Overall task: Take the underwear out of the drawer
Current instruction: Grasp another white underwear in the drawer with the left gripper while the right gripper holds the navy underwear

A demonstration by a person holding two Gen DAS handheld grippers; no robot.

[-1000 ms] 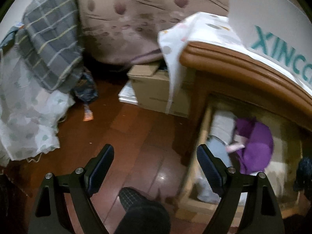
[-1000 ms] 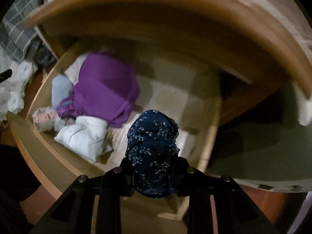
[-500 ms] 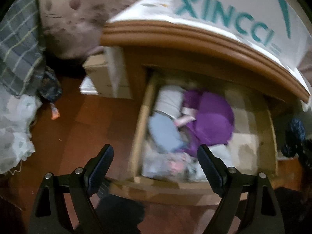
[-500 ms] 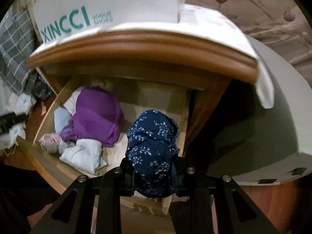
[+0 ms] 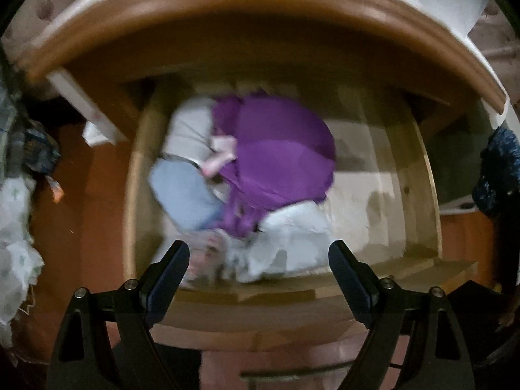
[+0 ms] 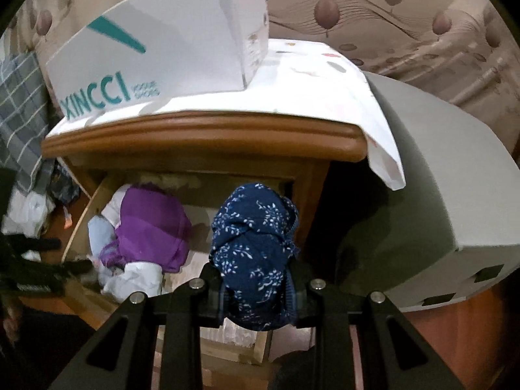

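My right tongs [image 6: 256,295] are clamped tight on a bundle of navy underwear [image 6: 255,253] with a small white flower print. The bundle bulges up between the two pads and hangs clear of the drawer [image 6: 81,224], above its right front corner. In the left view the same navy cloth shows at the far right edge [image 5: 497,175], outside the drawer's side wall.

My left tongs [image 5: 258,266] stand wide apart and hold nothing. They point steeply down over the front of the open drawer [image 5: 432,195], with the clothes lying between and beyond the fingertips; I cannot tell that either pad touches any cloth, as this view is blurred.

Inside the drawer a purple garment [image 5: 279,152] lies on top in the middle, a pale blue piece [image 5: 185,195] to its left, and a white piece [image 5: 292,237] at the front. The right part of the drawer floor is bare wood.

A white shoebox [image 6: 162,52] sits on the nightstand top [image 6: 201,130] above the drawer.
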